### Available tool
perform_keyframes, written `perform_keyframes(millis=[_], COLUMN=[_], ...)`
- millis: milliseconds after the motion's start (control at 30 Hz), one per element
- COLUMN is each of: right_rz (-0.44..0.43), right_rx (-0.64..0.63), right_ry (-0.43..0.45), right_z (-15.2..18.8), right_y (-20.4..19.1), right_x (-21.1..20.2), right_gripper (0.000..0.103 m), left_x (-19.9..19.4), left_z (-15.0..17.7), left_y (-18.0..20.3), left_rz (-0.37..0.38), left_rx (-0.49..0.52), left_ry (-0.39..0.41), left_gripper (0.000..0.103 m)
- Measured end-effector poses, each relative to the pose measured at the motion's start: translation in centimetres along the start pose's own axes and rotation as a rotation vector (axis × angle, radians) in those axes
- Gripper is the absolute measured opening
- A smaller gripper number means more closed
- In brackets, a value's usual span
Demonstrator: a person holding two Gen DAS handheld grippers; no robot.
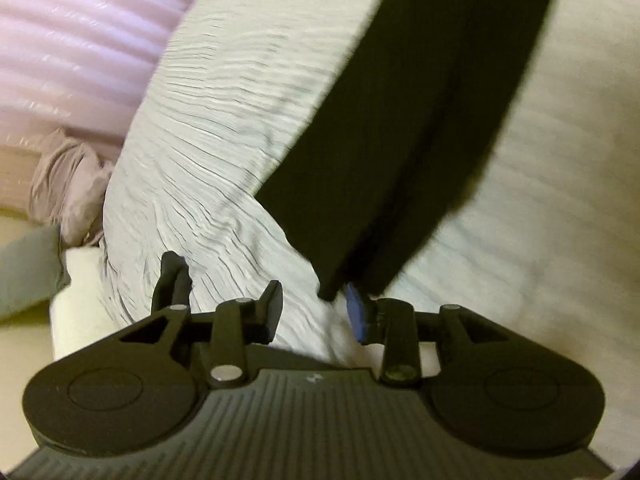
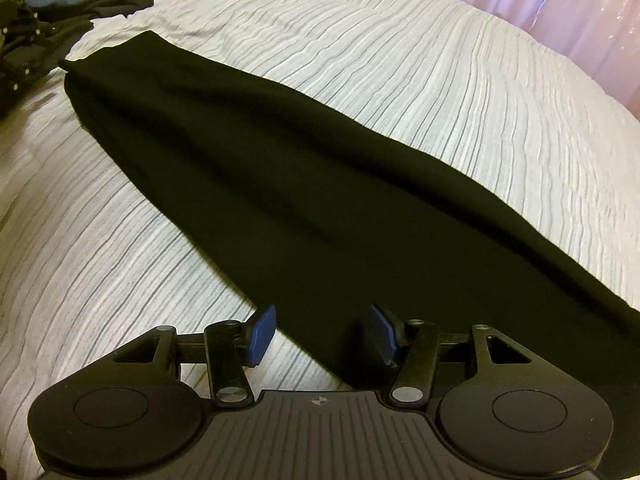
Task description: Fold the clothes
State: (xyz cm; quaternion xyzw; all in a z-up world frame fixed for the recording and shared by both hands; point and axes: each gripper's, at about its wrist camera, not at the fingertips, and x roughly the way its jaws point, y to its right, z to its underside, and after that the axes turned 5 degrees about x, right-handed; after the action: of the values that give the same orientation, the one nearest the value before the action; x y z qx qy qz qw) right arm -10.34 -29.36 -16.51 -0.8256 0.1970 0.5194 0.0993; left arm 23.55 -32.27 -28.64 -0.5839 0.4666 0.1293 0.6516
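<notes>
Left gripper (image 1: 316,312) jaws parted, nothing pinched, black garment (image 1: 400,152) corner just beside its blue pad; right gripper (image 2: 322,334) jaws spread over garment edge, not gripping; garment lies flat on striped bedspread (image 2: 400,60).

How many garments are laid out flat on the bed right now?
1: the long black garment lies diagonally across the striped bedspread. A heap of dark clothes sits at the far corner, uncounted.

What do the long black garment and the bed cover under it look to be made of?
Black garment: looks like a soft matte knit or jersey; no sheen, lies limp and flat, though the weave is too dark to confirm. Bed cover: pale crinkled, pleat-textured woven fabric, probably cotton or a blend, judging by its fine wavy ridges and dull finish.
</notes>
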Motion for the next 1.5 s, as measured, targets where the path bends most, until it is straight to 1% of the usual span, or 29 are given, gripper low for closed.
perform_keyframes(millis=[100,233,367,433,533,600,667,733,800,833,900,967,1000,1067,1133,1200,1267,1333,1367,1433,1500], right_rz=[-0.014,-0.029,-0.044,-0.059,-0.068,-0.069,-0.084,-0.089,-0.084,-0.083,-0.081,-0.079,-0.082,-0.086,-0.101,-0.101,-0.079,-0.039,-0.030,-0.004,-0.008], right_rx=[0.002,0.011,0.021,0.061,0.191,0.286,0.354,0.383,0.364,0.375,0.397,0.419,0.426,0.438,0.462,0.477,0.485,0.535,0.555,0.545,0.515], right_ry=[-0.007,-0.008,-0.010,-0.007,-0.001,-0.003,-0.015,-0.051,-0.021,0.013,0.080,0.148,0.151,0.157,0.163,0.136,0.082,0.026,0.029,0.055,0.065], right_z=[-0.2,-1.1,-2.2,-3.1,-4.8,-5.9,-6.9,-8.2,-9.7,-10.0,-10.5,-11.1,-10.6,-9.7,-7.7,-5.4,-2.7,0.5,1.7,3.3,3.7], right_y=[-0.1,0.2,0.8,2.0,5.1,7.4,9.0,10.2,10.7,11.0,11.6,12.1,12.0,11.6,11.4,11.0,10.8,11.2,11.4,10.8,9.8], right_x=[0.7,1.8,3.1,3.9,5.8,7.5,9.4,12.0,13.5,13.4,13.2,13.0,12.4,11.1,9.2,7.8,6.7,5.8,5.0,2.8,1.4], right_gripper=[0.055,0.055,0.055,0.055,0.055,0.055,0.055,0.055,0.055,0.055,0.055,0.055,0.055,0.055,0.055,0.055,0.055,0.055,0.055,0.055,0.055], left_x=[0.8,3.7,6.4,7.5,9.1,10.4,11.8,13.3,14.4,14.7,15.1,14.6,14.1,12.7,11.1,9.5,7.8,5.7,4.5,2.5,1.1], left_z=[-1.9,-5.9,-11.6,-14.4,-17.9,-19.6,-20.7,-21.4,-21.8,-21.8,-21.9,-21.5,-21.2,-20.0,-17.9,-15.5,-12.6,-9.3,-7.7,-5.1,-3.4], left_y=[-1.8,-3.5,-3.5,-2.8,-0.9,0.2,0.9,0.5,-0.4,-0.9,-2.1,-2.7,-2.8,-3.2,-3.7,-3.7,-3.3,-2.9,-2.8,-1.6,-0.1], left_rz=[0.042,0.092,0.226,0.304,0.388,0.422,0.407,0.382,0.347,0.316,0.302,0.289,0.271,0.259,0.255,0.251,0.230,0.189,0.164,0.108,0.069], left_rx=[-0.124,-0.211,-0.252,-0.262,-0.243,-0.236,-0.242,-0.291,-0.349,-0.380,-0.443,-0.471,-0.468,-0.480,-0.509,-0.507,-0.479,-0.433,-0.409,-0.320,-0.229], left_ry=[0.044,0.112,0.202,0.238,0.238,0.223,0.208,0.191,0.181,0.175,0.156,0.148,0.150,0.152,0.150,0.136,0.105,0.079,0.070,0.062,0.053], left_gripper=[0.032,0.031,0.031,0.031,0.031,0.032,0.032,0.032,0.032,0.032,0.039,0.038,0.037,0.036,0.036,0.036,0.036,0.036,0.037,0.040,0.040])
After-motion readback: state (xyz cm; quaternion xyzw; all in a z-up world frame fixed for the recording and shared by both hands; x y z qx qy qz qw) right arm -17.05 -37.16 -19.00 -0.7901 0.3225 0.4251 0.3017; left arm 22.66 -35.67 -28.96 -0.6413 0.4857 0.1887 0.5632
